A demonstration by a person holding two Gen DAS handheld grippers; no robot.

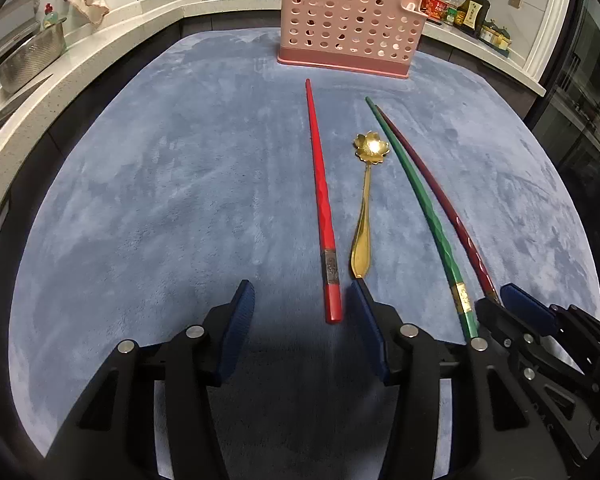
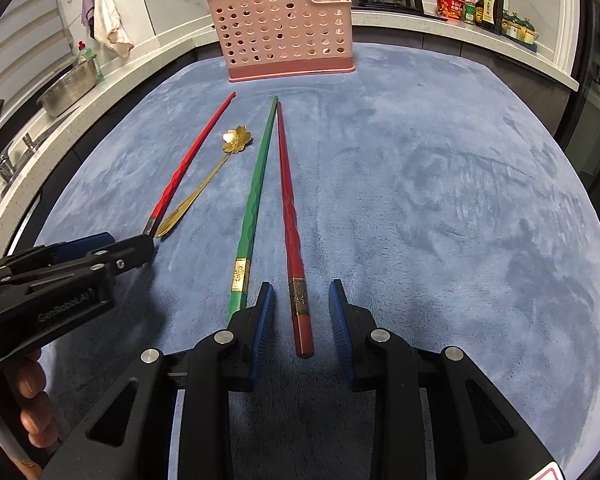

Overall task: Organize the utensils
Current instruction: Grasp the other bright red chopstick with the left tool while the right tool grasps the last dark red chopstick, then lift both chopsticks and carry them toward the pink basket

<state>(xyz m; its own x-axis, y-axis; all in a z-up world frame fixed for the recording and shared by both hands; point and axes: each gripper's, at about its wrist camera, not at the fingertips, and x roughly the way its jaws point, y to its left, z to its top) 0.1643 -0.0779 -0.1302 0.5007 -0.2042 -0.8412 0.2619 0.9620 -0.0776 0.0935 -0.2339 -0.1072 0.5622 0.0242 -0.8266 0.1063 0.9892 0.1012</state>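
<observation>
Two pairs of tongs are hovering low over the blue-covered surface, both angling steeply down. The left tongs are standing apart, the butt of the bright red chopstick lying between the pads without touching either. The right tongs are likewise apart around the butt of the dark red chopstick, with the green chopstick lying just beside the left pad.

That closeness is looking risky: on closing, the pad could catch or nudge the green stick. A thin stick gripped at its very end may also be tipping or swinging.

The gold flower spoon is lying between the bright red and green sticks. Farthest off, the pink perforated holder is standing upright, already holding a few utensils.
</observation>
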